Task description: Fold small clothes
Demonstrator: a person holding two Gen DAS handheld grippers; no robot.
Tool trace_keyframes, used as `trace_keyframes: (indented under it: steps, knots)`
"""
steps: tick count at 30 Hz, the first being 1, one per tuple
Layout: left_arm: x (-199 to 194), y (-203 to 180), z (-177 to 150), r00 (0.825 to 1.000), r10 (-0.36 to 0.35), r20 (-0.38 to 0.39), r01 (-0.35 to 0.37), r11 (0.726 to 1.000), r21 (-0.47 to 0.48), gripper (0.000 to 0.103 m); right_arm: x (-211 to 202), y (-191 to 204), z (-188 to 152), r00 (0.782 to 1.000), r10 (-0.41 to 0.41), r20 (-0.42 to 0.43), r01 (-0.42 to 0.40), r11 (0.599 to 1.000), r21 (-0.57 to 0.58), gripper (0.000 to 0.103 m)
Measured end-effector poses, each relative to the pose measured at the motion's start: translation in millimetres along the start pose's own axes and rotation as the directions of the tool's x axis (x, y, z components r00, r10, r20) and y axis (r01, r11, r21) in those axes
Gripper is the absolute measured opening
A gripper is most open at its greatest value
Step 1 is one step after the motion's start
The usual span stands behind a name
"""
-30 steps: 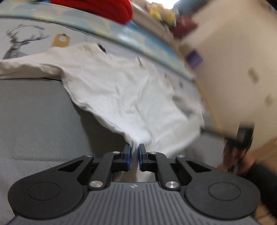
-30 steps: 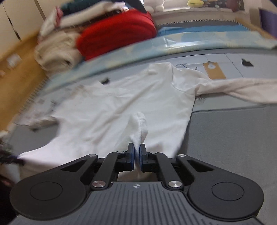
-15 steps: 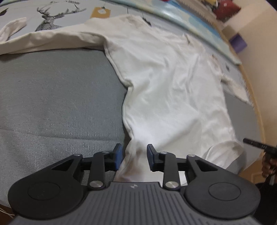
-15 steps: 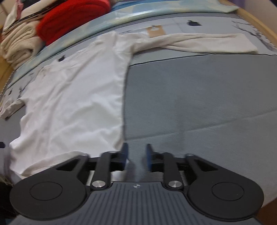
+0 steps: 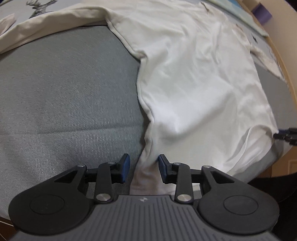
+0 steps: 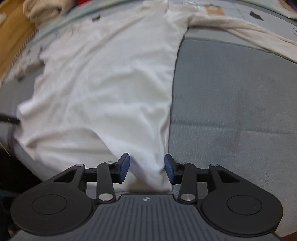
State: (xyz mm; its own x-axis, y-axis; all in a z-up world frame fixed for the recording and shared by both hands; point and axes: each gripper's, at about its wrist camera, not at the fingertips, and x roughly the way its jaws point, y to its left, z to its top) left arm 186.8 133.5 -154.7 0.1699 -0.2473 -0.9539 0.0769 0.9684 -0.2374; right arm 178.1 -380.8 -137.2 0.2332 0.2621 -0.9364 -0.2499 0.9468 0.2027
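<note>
Grey woven bedding (image 5: 70, 96) fills the left half of the left wrist view, with a deer-print sheet (image 5: 40, 4) at the upper left edge. A white long-sleeved shirt (image 5: 194, 77) lies spread flat across the centre and right of that frame, one sleeve (image 5: 46, 31) stretched toward the upper left. At the bottom centre the left hand-held gripper (image 5: 143, 169) stands spread, the shirt's hem corner lying loose between its blue pads (image 5: 125, 166).

In the right wrist view a folded beige garment (image 6: 44, 9) sits at the upper left, and the shirt covers the left and centre. The right hand-held gripper (image 6: 146, 169) at the bottom centre is opening, the other hem corner between its parted pads (image 6: 124, 166). A brown paper tag (image 6: 213, 9) lies at the upper right.
</note>
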Motion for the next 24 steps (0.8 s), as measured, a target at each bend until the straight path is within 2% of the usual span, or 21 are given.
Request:
trace_keyframes:
  steps: [4, 6, 7, 8, 9, 10, 11, 14, 16, 19, 20, 22, 23, 24]
  knots:
    - [1, -7, -7, 1.000, -0.001, -0.005, 0.001, 0.998, 0.055, 0.036, -3, -5, -8, 1.000, -0.017, -0.014, 0.017, 1.000, -0.002, 0.043]
    - [-1, -8, -10, 1.000, 0.002, 0.005, -0.002, 0.997, 0.074, 0.016, -5, -4, -11, 1.000, -0.018, -0.019, 0.018, 1.000, -0.017, 0.043]
    - [-3, -7, -12, 1.000, -0.003, 0.008, 0.002, 0.997, 0.078, 0.012, -6, -4, -13, 0.999, -0.021, -0.023, 0.021, 0.999, -0.028, 0.042]
    - [-6, -7, -14, 1.000, -0.013, 0.017, 0.011, 0.997, 0.082, 0.010, -7, -3, -14, 0.999, -0.025, -0.026, 0.024, 0.999, -0.038, 0.032]
    - [-10, -7, -16, 0.999, -0.022, 0.029, 0.020, 0.996, 0.088, 0.006, -9, -4, -15, 0.999, -0.026, -0.024, 0.025, 0.999, -0.047, 0.017]
    - [-17, -6, -19, 0.998, -0.044, 0.052, 0.039, 0.995, 0.093, 0.005, -12, -4, -15, 1.000, -0.018, -0.012, 0.018, 0.999, -0.049, 0.012]
    - [-24, -4, -21, 0.995, -0.061, 0.074, 0.055, 0.994, 0.091, 0.005, -18, -6, -16, 1.000, 0.004, 0.011, -0.004, 0.999, -0.044, 0.007]
    - [-47, 8, -34, 0.983, -0.125, 0.134, 0.116, 0.991, 0.073, 0.004, -38, -17, -17, 0.990, 0.109, 0.084, -0.110, 0.994, 0.007, 0.006]
    - [-42, 13, -43, 0.992, -0.085, 0.089, 0.077, 0.993, 0.089, 0.004, -43, -25, -22, 0.989, 0.128, 0.078, -0.130, 0.991, 0.023, 0.006]
    - [-23, 11, -52, 1.000, 0.003, -0.006, -0.003, 0.991, 0.134, 0.004, -29, -33, -33, 0.996, 0.081, -0.030, -0.080, 0.996, 0.032, 0.004]
    - [-22, 12, -52, 1.000, 0.008, -0.014, -0.006, 0.992, 0.127, 0.005, -24, -36, -35, 0.995, 0.073, -0.062, -0.071, 0.997, 0.041, 0.001]
    - [-26, 17, -45, 1.000, -0.005, 0.024, 0.003, 0.997, 0.076, 0.015, -21, -38, -36, 0.995, 0.045, -0.087, -0.042, 0.998, 0.044, 0.001]
    - [-30, 20, -42, 0.999, -0.023, 0.049, 0.021, 0.999, 0.046, 0.030, -21, -39, -35, 0.996, 0.038, -0.081, -0.034, 0.998, 0.051, 0.002]
    - [-33, 23, -38, 0.996, -0.042, 0.074, 0.041, 0.999, 0.020, 0.039, -24, -40, -33, 0.997, 0.041, -0.060, -0.037, 0.997, 0.060, 0.004]
